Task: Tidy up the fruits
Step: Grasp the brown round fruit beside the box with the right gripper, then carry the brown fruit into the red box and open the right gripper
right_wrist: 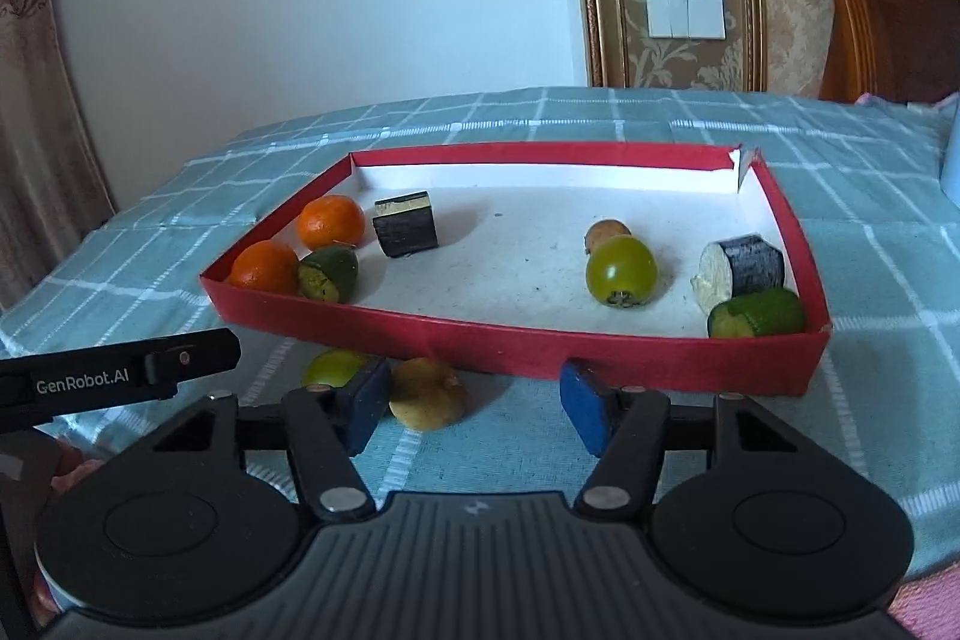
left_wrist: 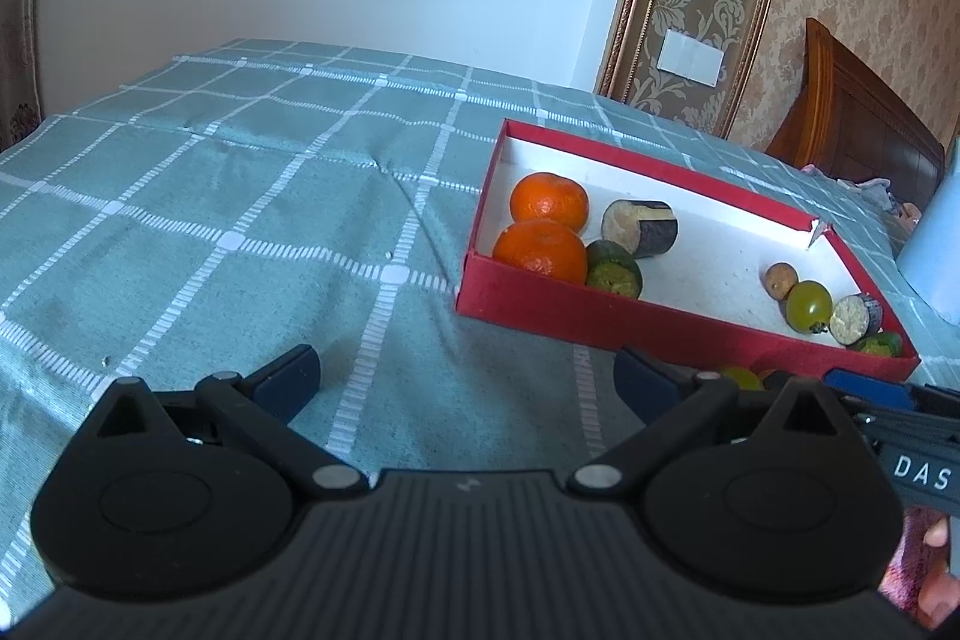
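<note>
A red box [right_wrist: 510, 346] with a white floor lies on the checked cloth. At its left end are two oranges [right_wrist: 331, 221], a green cut piece [right_wrist: 329, 273] and a dark cylinder piece [right_wrist: 405, 224]. At its right end lie a green round fruit [right_wrist: 621, 271], a small brown fruit [right_wrist: 606, 233], another dark cylinder piece [right_wrist: 741, 267] and a green piece [right_wrist: 757, 314]. In front of the box lie a yellowish fruit [right_wrist: 427, 394] and a green fruit [right_wrist: 331, 367]. My right gripper [right_wrist: 474, 409] is open around the yellowish fruit, which sits by the left pad. My left gripper [left_wrist: 468, 379] is open over bare cloth.
The box [left_wrist: 600, 322] is to the right in the left wrist view, with the right gripper's blue-tipped finger [left_wrist: 870, 394] below its near wall. A black bar marked GenRobot.AI [right_wrist: 120, 376] crosses the right wrist view's left edge. A pale blue object [left_wrist: 936, 244] stands at the right.
</note>
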The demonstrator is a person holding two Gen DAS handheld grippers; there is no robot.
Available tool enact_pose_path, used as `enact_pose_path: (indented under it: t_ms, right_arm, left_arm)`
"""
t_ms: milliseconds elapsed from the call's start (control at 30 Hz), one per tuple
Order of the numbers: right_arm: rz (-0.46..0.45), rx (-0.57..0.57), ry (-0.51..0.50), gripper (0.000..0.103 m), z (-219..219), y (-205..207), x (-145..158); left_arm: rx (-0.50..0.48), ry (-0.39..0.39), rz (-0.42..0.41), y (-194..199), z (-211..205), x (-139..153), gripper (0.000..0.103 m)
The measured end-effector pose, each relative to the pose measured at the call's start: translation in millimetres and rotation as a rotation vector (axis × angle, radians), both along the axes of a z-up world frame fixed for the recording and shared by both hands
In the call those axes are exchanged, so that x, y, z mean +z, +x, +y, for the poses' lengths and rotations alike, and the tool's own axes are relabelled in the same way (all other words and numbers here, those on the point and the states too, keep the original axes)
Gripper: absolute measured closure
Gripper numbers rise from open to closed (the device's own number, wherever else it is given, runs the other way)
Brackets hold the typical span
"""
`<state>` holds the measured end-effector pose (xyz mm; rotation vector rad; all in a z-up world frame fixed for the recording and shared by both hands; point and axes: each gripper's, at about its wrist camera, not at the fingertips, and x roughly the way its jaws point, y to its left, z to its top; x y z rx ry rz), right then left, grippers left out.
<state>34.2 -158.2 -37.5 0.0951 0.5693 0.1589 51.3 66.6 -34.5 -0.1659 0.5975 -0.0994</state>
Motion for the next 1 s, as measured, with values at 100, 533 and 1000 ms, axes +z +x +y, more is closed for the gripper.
enact_pose_path:
  t_ms: [100, 533, 1000]
  right_arm:
    - [-0.002, 0.010, -0.008, 0.041, 1.3, -0.1, -0.5]
    - [-0.014, 0.073, 0.011, 0.075, 10.5, -8.1, -1.7]
    - [0.004, 0.062, 0.049, 0.076, 10.0, -8.0, -1.6]
  left_arm:
    - [-0.001, 0.000, 0.000, 0.0, 0.0, -0.1, 0.000]
    - [0.000, -0.002, 0.006, 0.5, 0.4, -1.7, 0.000]
    - [-0.002, -0.008, 0.006, 0.2, 0.1, -1.1, 0.000]
